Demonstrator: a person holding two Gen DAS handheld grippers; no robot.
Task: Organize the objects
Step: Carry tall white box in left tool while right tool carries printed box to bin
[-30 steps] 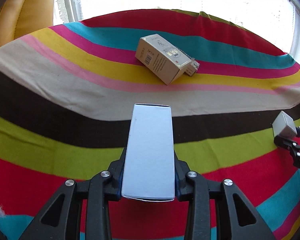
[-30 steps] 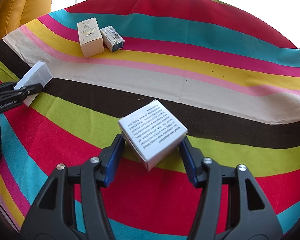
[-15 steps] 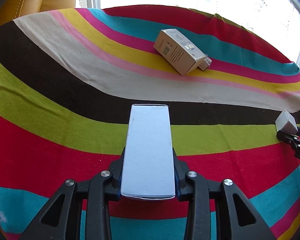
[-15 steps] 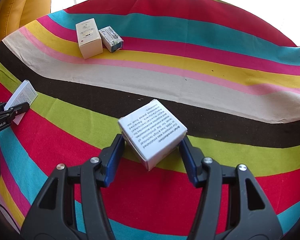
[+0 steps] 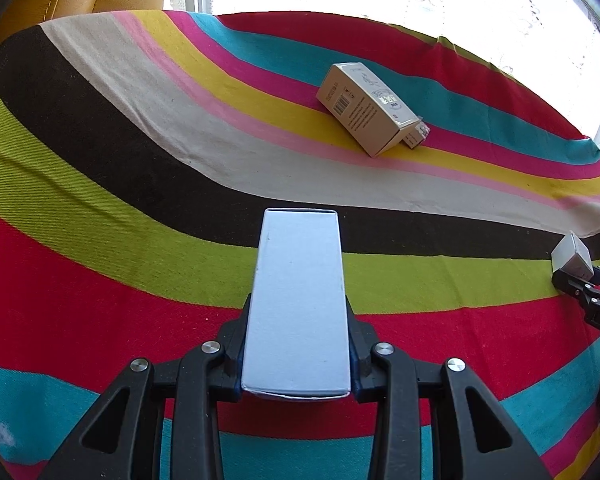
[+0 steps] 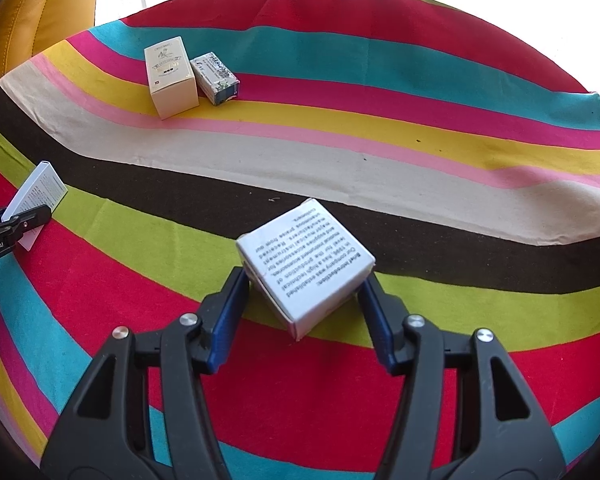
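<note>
**Two boxes in hand, two on the striped cloth**

Item 1. Left gripper (image 5: 298, 344), black frame, blue pads: clenched on a long white box (image 5: 298, 304). The box lies flat between the fingers, plain face up, its far end reaching over the lime stripe. From the right wrist view the same box (image 6: 36, 194) shows small print on one side, at the left edge of the scene.

Item 2. Right gripper (image 6: 306, 280), same make: grasping a white cube box (image 6: 306, 264) turned corner-forward, printed text on its top face reading upside down. The fingers press its two side corners. It hangs above the lime and red stripes.

Item 3. Striped tablecloth (image 6: 420, 168): bands of red, lime, black, cream, pink, yellow, magenta and teal.

Item 4. Beige carton (image 6: 171, 76), on the far yellow and magenta bands, lying down, barcode on its side (image 5: 364, 108).

Item 5. Small grey-blue carton (image 6: 216, 78), just beside the beige one on its right, parallel to it.

Item 6. Yellow leather chair (image 6: 32, 12), beyond the cloth's far left corner.
</note>
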